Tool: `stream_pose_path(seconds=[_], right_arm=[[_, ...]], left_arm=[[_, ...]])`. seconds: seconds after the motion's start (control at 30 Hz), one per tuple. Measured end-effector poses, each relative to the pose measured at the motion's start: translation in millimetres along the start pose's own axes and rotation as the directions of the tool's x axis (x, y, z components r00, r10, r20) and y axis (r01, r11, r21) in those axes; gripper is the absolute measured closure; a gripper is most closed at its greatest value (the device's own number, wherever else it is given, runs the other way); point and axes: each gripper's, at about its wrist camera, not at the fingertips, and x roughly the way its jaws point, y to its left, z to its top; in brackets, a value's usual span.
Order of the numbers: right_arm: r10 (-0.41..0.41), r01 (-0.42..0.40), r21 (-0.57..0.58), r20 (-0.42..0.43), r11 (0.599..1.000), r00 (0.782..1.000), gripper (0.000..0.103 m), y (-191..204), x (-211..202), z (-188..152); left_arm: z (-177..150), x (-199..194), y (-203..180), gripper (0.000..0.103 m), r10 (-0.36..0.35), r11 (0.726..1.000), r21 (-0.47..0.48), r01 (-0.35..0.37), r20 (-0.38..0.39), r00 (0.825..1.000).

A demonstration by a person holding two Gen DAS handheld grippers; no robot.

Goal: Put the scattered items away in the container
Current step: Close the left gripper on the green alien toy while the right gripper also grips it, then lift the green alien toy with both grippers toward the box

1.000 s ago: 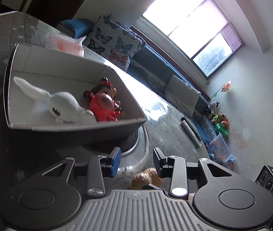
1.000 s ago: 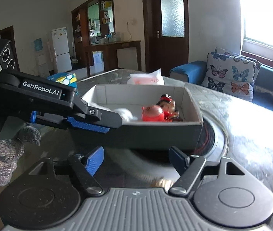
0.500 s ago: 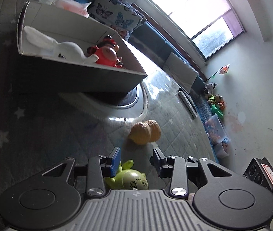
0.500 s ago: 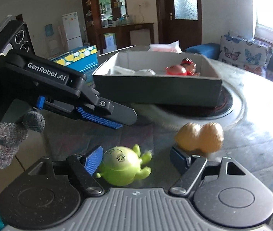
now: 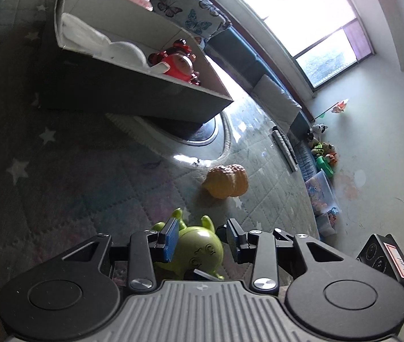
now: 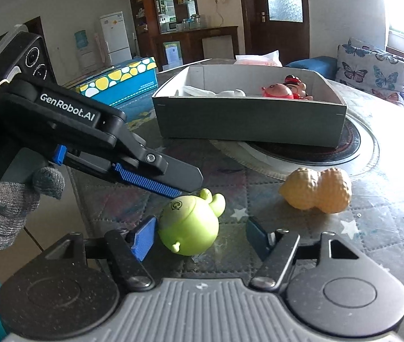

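A green alien toy [image 5: 199,252] lies on the quilted table, between the open jaws of my left gripper [image 5: 202,238], which hovers just over it. In the right wrist view the toy [image 6: 189,229] sits between my open right gripper [image 6: 200,235] jaws too, with the left gripper [image 6: 156,182] above it. A yellow peanut-shaped toy [image 5: 226,181] [image 6: 317,189] lies beyond. The grey box [image 5: 133,85] [image 6: 247,119] holds a red pig toy [image 5: 177,64] [image 6: 277,91] and a white plush [image 5: 122,50].
The box rests on a round dark turntable [image 6: 310,148]. A blue spotted carton [image 6: 119,84] stands at the back left. A butterfly cushion [image 6: 372,75] and sofa lie beyond the table. Toys are piled on the floor [image 5: 323,151].
Both grippers have drawn back from the box and dropped toward the table. The green toy has come between the jaws of both; the left gripper now sits right over it.
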Motion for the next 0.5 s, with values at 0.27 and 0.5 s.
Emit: stream_pose_path(seconds=[0.27,0.5], right_arm=[[0.005,-0.005,0.006,-0.018,1.000,1.000,0.052,1,8,-1],[0.015,-0.014,0.031,-0.014,0.999,1.000,0.052,-2,7,-2]], left_arm=[[-4,9,10,0.062,-0.021,0.998,-0.055,0.019,-0.031,0.999],[-2,14,13,0.060,-0.035,0.996,-0.081,0.032,-0.037,0.999]])
